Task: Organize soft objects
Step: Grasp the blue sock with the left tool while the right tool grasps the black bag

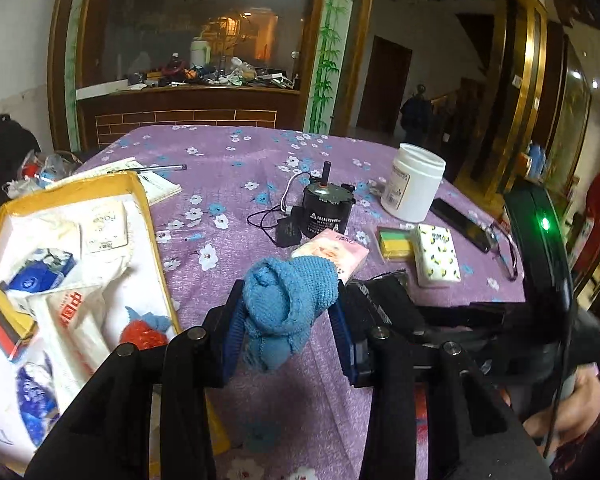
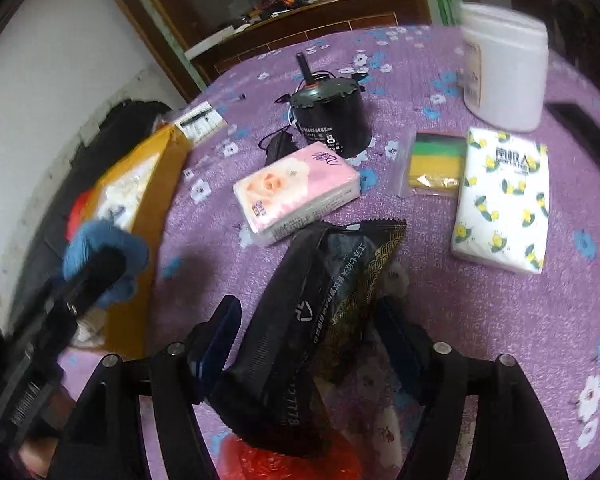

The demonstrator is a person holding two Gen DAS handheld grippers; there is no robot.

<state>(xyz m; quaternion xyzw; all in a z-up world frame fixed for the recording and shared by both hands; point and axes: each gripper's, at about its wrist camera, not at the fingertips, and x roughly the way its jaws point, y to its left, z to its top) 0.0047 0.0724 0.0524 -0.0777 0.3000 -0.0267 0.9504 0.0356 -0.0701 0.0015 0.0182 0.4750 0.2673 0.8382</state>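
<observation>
Black packet (image 2: 320, 312) marked "8117"

Left gripper (image 1: 288, 312) clamps blue knitted cloth (image 1: 286, 300) above purple tablecloth (image 1: 260, 184).

Purple floral tablecloth (image 1: 260, 184), wood-framed window (image 1: 196, 28)
</observation>
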